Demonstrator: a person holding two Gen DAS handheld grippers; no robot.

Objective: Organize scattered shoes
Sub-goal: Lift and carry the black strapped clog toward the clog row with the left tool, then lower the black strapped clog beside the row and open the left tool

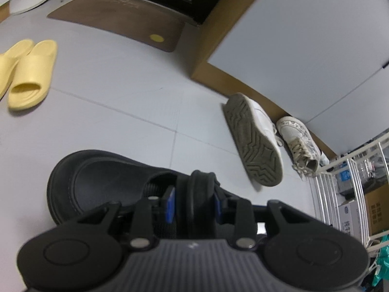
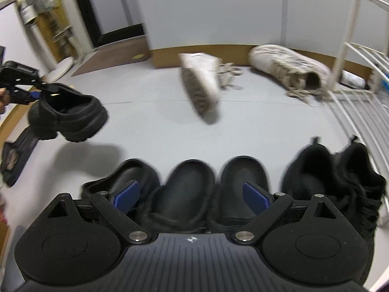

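Grey tile floor (image 1: pixel 109 102) mostly bare, left tool (image 1: pixel 193 200) clamped on black clog (image 1: pixel 97 185), right tool (image 2: pixel 192 194) apart.

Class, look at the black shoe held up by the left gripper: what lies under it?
Under the black shoe, clamped in the left gripper, only bare grey floor and the shoe's shadow show. Its tread faces down, mostly hidden.

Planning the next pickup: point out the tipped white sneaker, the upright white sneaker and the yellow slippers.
tipped white sneaker (image 1: pixel 252 143): left wrist view, on its tread.
upright white sneaker (image 1: pixel 295 131): left wrist view, on its toe and laces.
yellow slippers (image 1: pixel 34 73): left wrist view, on the nearer slipper's strap.
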